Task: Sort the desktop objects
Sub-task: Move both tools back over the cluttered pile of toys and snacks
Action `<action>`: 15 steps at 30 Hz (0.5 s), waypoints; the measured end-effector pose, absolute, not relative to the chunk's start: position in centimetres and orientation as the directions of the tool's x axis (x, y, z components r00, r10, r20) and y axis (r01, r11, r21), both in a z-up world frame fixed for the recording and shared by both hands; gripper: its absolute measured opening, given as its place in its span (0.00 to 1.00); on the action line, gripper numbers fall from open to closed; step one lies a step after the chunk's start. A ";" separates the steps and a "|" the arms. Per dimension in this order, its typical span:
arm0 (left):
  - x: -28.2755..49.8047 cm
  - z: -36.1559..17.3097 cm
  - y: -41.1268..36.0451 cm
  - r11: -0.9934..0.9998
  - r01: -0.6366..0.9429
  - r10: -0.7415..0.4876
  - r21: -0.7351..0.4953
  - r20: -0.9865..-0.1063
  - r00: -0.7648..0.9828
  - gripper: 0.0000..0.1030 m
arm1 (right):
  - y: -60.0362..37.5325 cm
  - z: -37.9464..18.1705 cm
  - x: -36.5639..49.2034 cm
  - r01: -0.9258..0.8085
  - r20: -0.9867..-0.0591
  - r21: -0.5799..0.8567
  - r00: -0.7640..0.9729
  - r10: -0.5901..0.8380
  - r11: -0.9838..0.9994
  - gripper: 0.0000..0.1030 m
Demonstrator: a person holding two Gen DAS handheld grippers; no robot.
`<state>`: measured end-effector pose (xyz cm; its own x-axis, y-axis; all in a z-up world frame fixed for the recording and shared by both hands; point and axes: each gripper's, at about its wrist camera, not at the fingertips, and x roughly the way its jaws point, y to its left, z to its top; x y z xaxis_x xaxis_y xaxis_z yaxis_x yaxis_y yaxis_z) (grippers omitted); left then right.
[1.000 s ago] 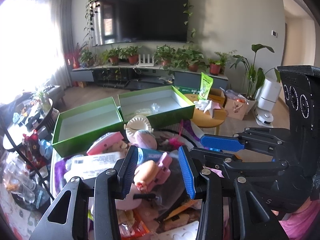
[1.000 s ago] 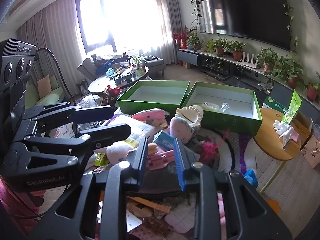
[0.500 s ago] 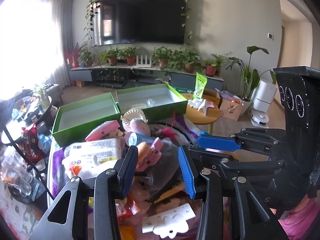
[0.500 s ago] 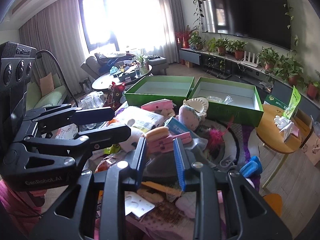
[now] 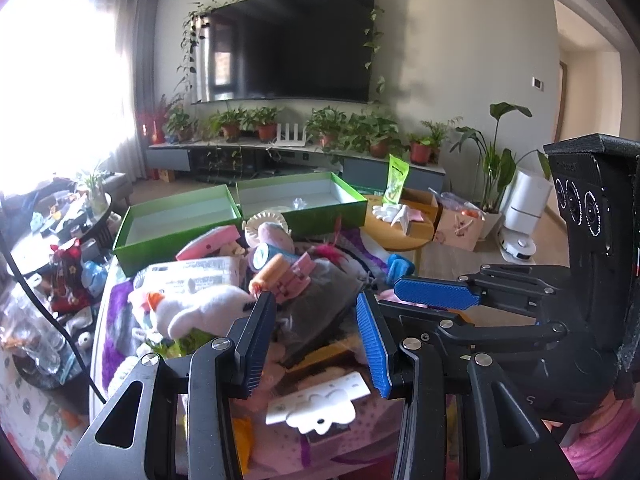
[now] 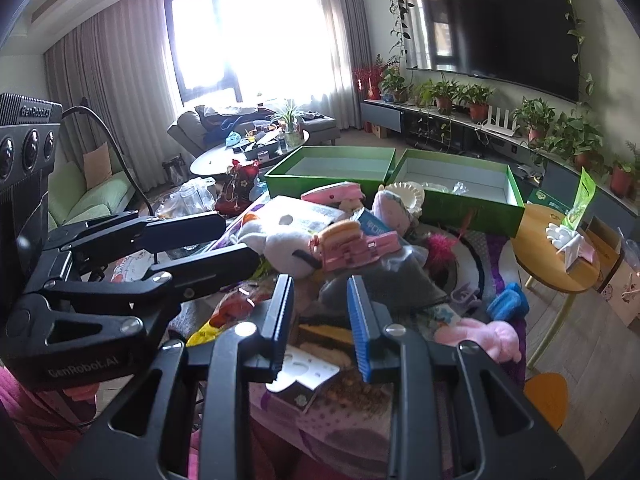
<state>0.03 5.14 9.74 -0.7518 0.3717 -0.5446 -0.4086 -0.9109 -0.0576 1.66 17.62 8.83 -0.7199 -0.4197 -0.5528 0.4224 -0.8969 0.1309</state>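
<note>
1. The left gripper [image 5: 316, 336] hangs above the near part of the heap with its jaws wide apart and nothing between them.
2. The right gripper [image 6: 320, 320] hovers just beside it, jaws likewise parted and holding nothing.
3. The heap of desktop objects covers the table: a pink clip [image 5: 294, 276] with an orange roller [image 5: 270, 272] lies on a grey pouch [image 5: 320, 300], a white plush toy [image 5: 200, 308] to its left.
4. Two green boxes [image 5: 176, 220] stand open at the far edge (side by side, touching).
</note>
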 end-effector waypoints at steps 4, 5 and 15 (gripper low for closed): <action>0.5 8.9 5.1 -0.913 -0.403 0.368 -0.060 -0.546 -0.753 0.41 | 17.7 8.0 2.3 0.414 -0.561 0.133 -0.718 -0.413 -0.901 0.27; 0.6 8.6 5.1 -0.913 -0.403 0.369 -0.063 -0.549 -0.750 0.41 | 17.7 7.8 2.4 0.412 -0.564 0.135 -0.716 -0.412 -0.901 0.27; 1.6 5.5 4.9 -0.903 -0.420 0.389 -0.086 -0.575 -0.719 0.41 | 17.6 4.8 3.5 0.394 -0.603 0.161 -0.687 -0.406 -0.905 0.27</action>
<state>1.60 4.86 5.51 -0.7194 0.3895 -0.5752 -0.4205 -0.9032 -0.0857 3.47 17.56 4.76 -0.6866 -0.4063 -0.6029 0.3938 -0.9049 0.1613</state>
